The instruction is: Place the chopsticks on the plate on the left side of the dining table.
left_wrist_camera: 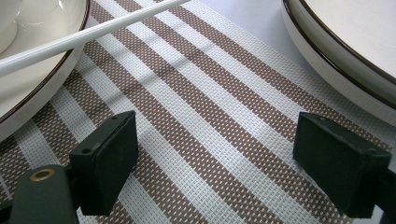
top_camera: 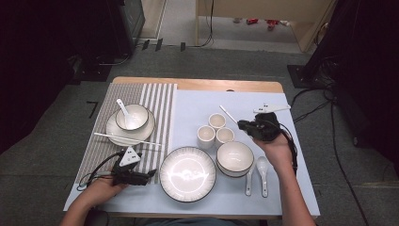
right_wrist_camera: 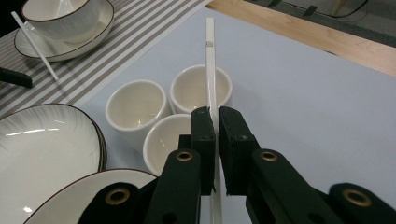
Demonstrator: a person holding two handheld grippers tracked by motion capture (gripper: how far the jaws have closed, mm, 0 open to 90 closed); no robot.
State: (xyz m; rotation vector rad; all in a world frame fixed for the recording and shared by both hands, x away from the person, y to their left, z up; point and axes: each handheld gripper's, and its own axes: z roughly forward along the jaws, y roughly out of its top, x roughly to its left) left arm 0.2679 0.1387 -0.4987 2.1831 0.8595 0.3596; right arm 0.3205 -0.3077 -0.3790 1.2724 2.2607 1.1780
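My right gripper [top_camera: 242,125] [right_wrist_camera: 215,126] is shut on a white chopstick [top_camera: 229,114] [right_wrist_camera: 210,60], which sticks out past the jaws above three small cups [top_camera: 216,121] [right_wrist_camera: 201,88]. A second white chopstick [top_camera: 127,139] [left_wrist_camera: 93,35] lies across the rim of the left plate [top_camera: 113,129] [left_wrist_camera: 28,88]. Low over the striped placemat [top_camera: 160,101] [left_wrist_camera: 210,116], my left gripper [top_camera: 151,175] [left_wrist_camera: 215,163] is open with nothing between its jaws, just left of the large plate [top_camera: 187,173] [left_wrist_camera: 345,42].
A bowl [top_camera: 131,117] with a spoon sits on the left plate. Another bowl [top_camera: 234,157] stands right of the large plate, with two white spoons [top_camera: 262,172] beside it. A pale blue mat [top_camera: 277,155] covers the table's right half.
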